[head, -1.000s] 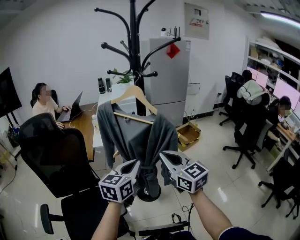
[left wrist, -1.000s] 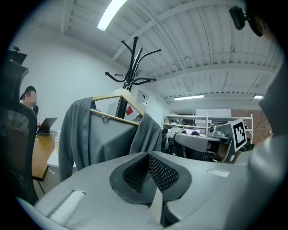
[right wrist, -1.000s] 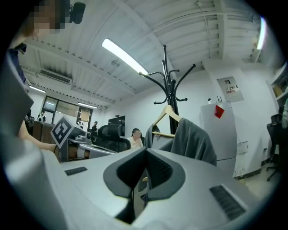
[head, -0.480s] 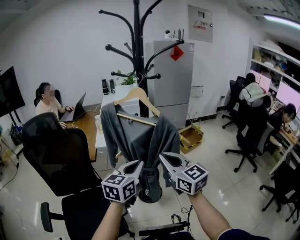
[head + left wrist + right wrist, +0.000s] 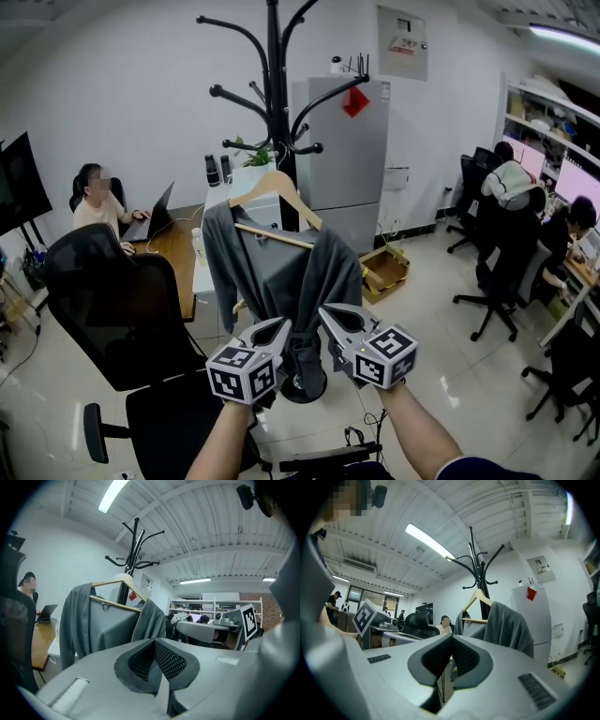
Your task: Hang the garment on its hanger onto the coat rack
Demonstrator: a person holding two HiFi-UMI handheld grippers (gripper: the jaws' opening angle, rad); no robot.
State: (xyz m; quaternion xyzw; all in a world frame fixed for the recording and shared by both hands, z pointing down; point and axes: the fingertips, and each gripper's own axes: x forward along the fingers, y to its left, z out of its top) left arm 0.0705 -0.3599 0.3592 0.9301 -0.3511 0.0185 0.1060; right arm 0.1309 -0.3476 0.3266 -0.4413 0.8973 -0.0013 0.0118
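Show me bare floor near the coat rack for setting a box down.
Open floor lies right of the coat rack, between the cardboard box and the office chair. Left is crowded: black chair and desk.

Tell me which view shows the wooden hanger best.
Head view: the wooden hanger shows both shoulders and its crossbar over the gray garment, against the coat rack. Left gripper view shows the hanger from below, ends draped. Right gripper view shows it small, mostly one shoulder.
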